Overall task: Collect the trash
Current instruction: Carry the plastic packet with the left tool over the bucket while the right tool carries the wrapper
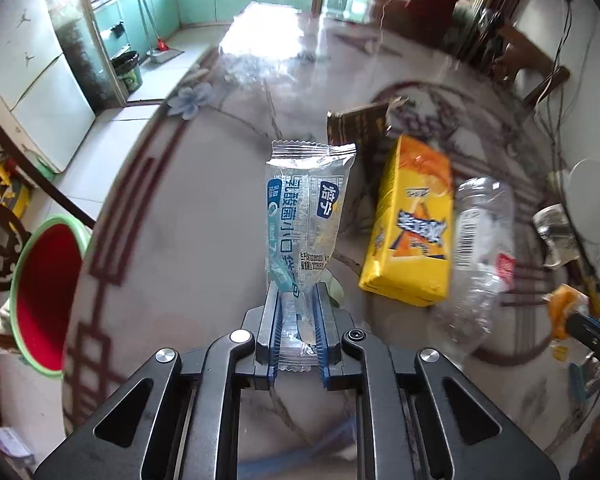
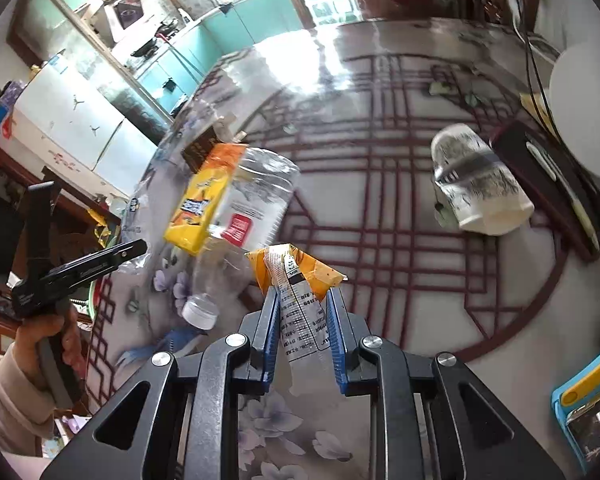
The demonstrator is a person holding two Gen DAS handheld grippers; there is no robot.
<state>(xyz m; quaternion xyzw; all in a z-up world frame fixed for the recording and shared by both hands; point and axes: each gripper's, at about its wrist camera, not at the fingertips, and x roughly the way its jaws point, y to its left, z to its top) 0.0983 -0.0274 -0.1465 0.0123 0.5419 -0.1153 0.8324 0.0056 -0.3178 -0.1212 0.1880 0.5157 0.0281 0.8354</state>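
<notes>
My left gripper [image 1: 297, 292] is shut on a clear snack wrapper with blue print [image 1: 306, 216], held upright above the table. My right gripper [image 2: 303, 296] is shut on an orange wrapper with a white printed strip [image 2: 296, 270]; it also shows at the right edge of the left wrist view [image 1: 562, 308]. A yellow drink carton [image 1: 410, 224] and a crushed clear plastic bottle [image 1: 480, 248] lie on the table just right of the left gripper. A torn brown packet [image 1: 360, 124] lies beyond the carton. A red bin with a green rim [image 1: 46, 296] stands off the table's left edge.
The round glass table [image 2: 400, 208] has a dark red lattice pattern. A white and grey cup [image 2: 476, 184] lies on its side at the right. A dark box [image 2: 548, 176], a white round object [image 2: 588, 108] and a blue and yellow item [image 2: 588, 392] sit along the right rim.
</notes>
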